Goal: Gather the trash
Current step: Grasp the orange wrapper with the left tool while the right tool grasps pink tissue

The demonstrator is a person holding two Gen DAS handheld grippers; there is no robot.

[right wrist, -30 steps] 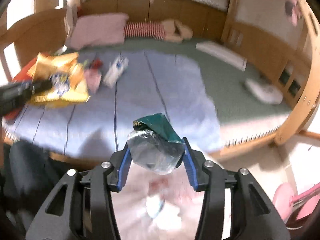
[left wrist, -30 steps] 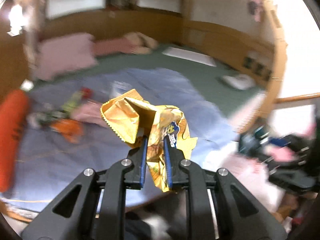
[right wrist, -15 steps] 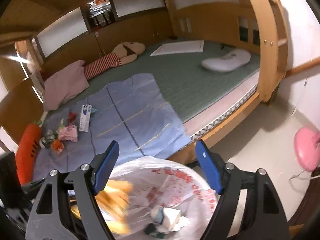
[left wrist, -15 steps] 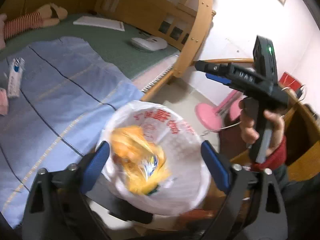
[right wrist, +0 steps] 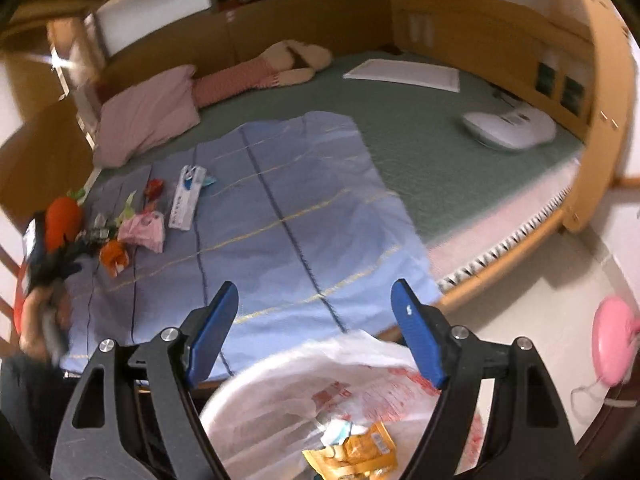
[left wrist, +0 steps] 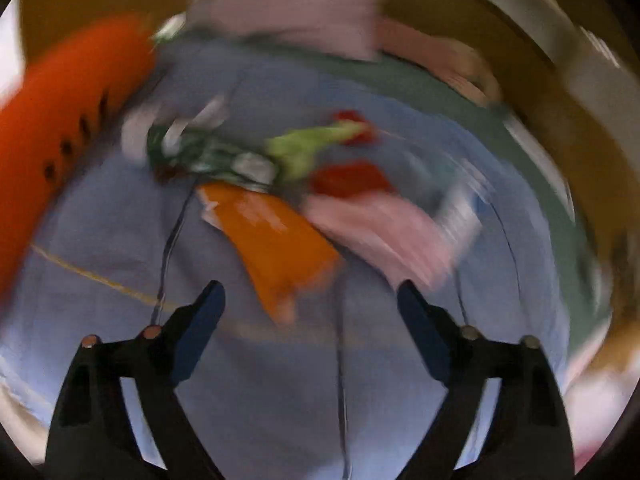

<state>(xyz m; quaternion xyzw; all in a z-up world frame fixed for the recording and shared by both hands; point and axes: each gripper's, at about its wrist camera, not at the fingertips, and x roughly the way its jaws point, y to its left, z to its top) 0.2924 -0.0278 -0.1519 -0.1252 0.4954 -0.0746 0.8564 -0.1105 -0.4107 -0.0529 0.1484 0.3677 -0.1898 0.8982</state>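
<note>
Trash [left wrist: 280,248] on blue sheet [left wrist: 256,380], beneath empty left tool [left wrist: 310,300].

Both wrappers [right wrist: 352,454] now binned.

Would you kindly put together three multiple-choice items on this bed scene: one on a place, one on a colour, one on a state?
1. Where is the yellow snack wrapper?
A. in the white bag
B. on the blanket
C. on the pillow

2. What colour is the blanket under the litter?
A. green
B. light blue
C. red

3. How does the right claw stand?
A. shut on a wrapper
B. open, empty
C. shut, empty

Answers: 1 A, it lies inside the white bag; 2 B, blue with dark stripes; 3 B, nothing between the spread blue pads.
</note>
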